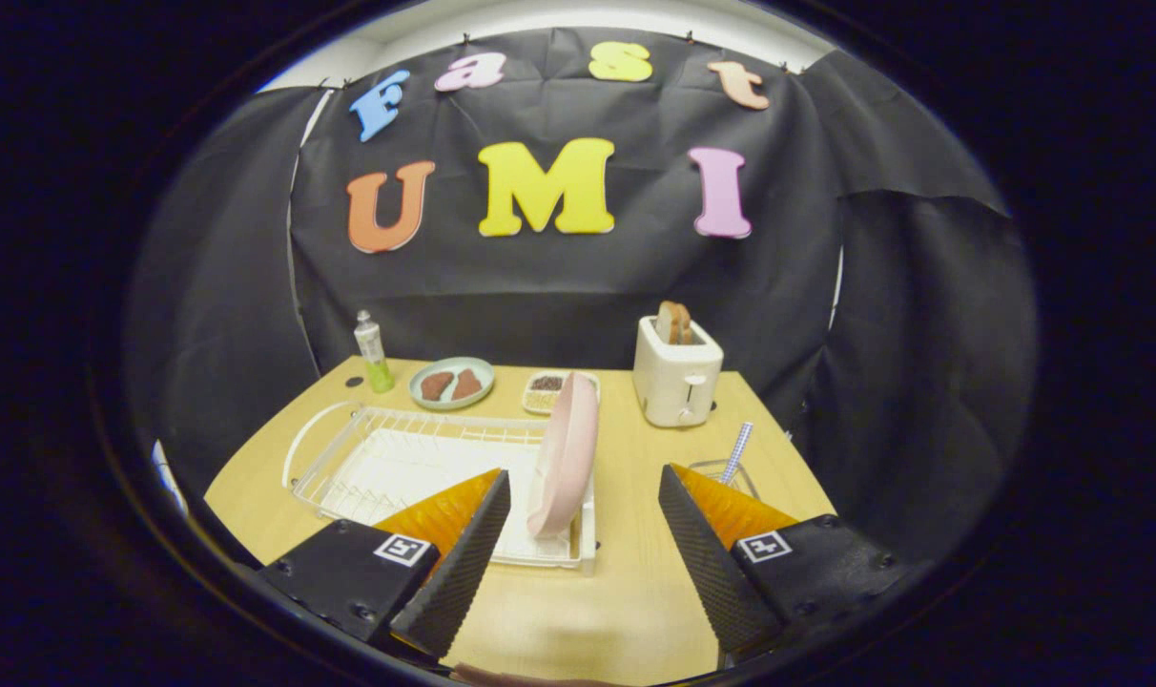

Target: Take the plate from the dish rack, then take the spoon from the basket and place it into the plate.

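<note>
Standing on edge at the right end of the white dish rack, the pink plate sits just ahead of the gripper, whose fingers are spread wide and touch nothing. Beyond the right finger, the spoon leans upright in a clear basket, with a toaster farther back on the wooden table.

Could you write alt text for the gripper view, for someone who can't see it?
An open gripper hangs over a wooden table, its fingers either side of a pink plate standing upright in a white dish rack. Beyond: a toaster and a spoon.
</note>
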The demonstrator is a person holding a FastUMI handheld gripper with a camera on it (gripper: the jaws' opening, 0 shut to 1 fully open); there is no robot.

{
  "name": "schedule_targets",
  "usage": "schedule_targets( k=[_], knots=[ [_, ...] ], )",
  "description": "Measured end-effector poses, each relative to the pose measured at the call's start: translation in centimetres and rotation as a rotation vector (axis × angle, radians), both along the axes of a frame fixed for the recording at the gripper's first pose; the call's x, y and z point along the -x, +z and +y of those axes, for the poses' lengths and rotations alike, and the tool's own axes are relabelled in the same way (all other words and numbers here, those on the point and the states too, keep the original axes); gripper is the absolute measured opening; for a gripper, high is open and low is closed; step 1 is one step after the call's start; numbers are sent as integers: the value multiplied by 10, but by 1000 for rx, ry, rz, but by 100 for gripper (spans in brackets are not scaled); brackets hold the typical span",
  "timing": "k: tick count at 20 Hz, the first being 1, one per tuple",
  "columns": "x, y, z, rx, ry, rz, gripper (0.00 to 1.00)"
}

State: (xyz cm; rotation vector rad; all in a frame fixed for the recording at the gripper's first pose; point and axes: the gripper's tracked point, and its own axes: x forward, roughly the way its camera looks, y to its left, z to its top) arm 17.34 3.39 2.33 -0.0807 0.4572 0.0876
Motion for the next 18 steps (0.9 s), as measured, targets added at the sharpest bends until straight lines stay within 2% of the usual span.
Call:
schedule_targets(
  k=[1, 3, 5, 8, 9, 11, 16, 18],
  knots=[
    [-13, 1, 4, 7, 7, 33, 100],
    [-43, -1, 13, 44, 14, 107, 93],
    [-73, -6, 14, 95, -13, 199, 86],
    [-111, -3, 12, 173, -62, 297, 80],
    [-117, -3, 12, 181, -80, 336, 74],
    [-131, 2, 11, 209, -110, 388, 69],
    [-133, -4, -10, 313, -220, 538, 50],
    [-132, -4, -8, 283, -261, 565, 36]
  ],
)
